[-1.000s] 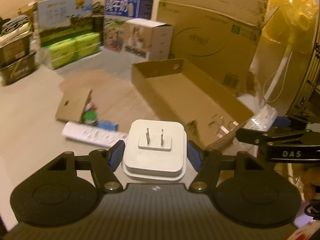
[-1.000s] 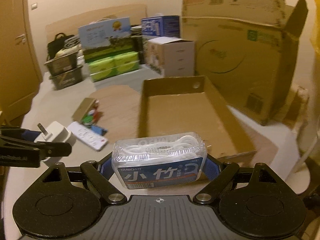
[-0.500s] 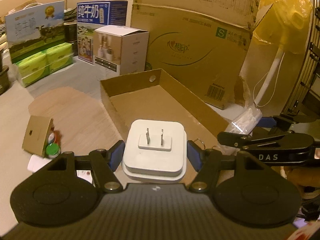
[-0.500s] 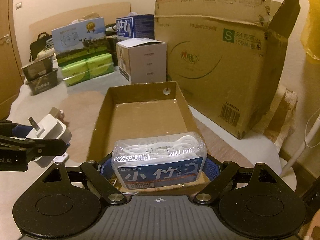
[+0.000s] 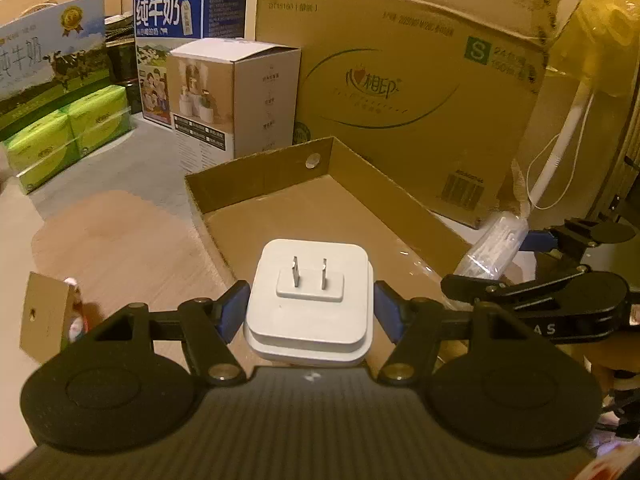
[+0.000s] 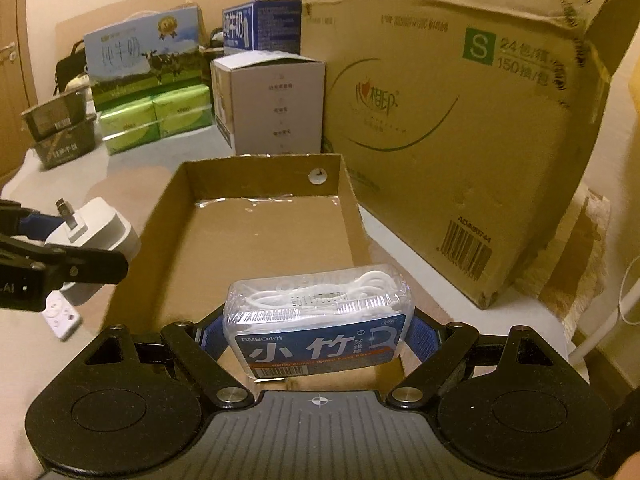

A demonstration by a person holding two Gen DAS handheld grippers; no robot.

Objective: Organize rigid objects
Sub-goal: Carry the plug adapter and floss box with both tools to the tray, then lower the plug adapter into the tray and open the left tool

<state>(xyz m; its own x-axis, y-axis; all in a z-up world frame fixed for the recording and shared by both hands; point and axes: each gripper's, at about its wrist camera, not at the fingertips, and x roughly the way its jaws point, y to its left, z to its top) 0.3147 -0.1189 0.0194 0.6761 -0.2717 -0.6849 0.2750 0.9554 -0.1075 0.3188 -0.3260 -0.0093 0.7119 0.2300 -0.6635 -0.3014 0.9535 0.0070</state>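
My left gripper (image 5: 310,314) is shut on a white plug adapter (image 5: 310,300), prongs facing forward, held over the near left edge of an open shallow cardboard tray (image 5: 260,172). My right gripper (image 6: 318,330) is shut on a clear box of floss picks (image 6: 318,324) with a blue label, held over the tray's near end (image 6: 256,168). The adapter (image 6: 94,228) in the left gripper shows at the left of the right wrist view; the floss box (image 5: 494,244) in the right gripper shows at the right of the left wrist view.
A large brown carton (image 6: 460,100) stands right of the tray, a white product box (image 6: 276,104) behind it, with milk cartons (image 5: 52,64) and green tissue packs (image 5: 68,132) further left. A small cardboard piece (image 5: 42,316) and a white power strip (image 6: 60,316) lie on the floor at left.
Both grippers have moved forward and right toward the tray, each holding its object. The tray now lies directly below and ahead of both; the power strip has slid out of the left view.
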